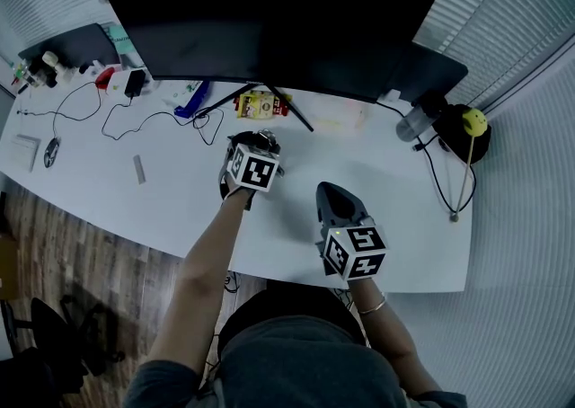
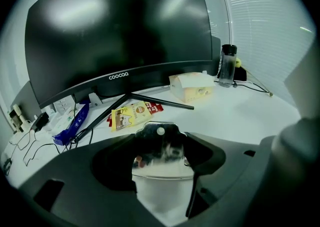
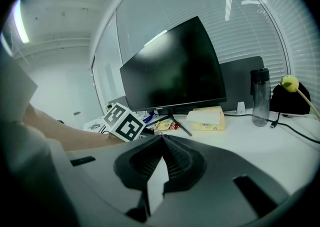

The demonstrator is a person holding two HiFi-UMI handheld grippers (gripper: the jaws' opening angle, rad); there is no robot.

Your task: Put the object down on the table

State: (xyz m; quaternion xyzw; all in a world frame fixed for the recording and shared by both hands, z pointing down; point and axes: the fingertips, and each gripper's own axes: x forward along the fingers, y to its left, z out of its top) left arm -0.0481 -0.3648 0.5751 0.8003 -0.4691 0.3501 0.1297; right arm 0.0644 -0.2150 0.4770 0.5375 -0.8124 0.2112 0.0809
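Within left claw [image 2: 161,148] (tight): clear object [image 2: 159,138]

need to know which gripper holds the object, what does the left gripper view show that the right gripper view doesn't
Only left gripper view: a small dark glossy object clamped in the left gripper. Only right gripper view: the right gripper shut on nothing, plus a bare forearm. Both: the black curved monitor, yellow tissue box, dark-capped water bottle.

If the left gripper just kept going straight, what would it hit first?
Most likely the yellow snack packet, or the monitor stand's leg just beside it; depth is hard to judge here.
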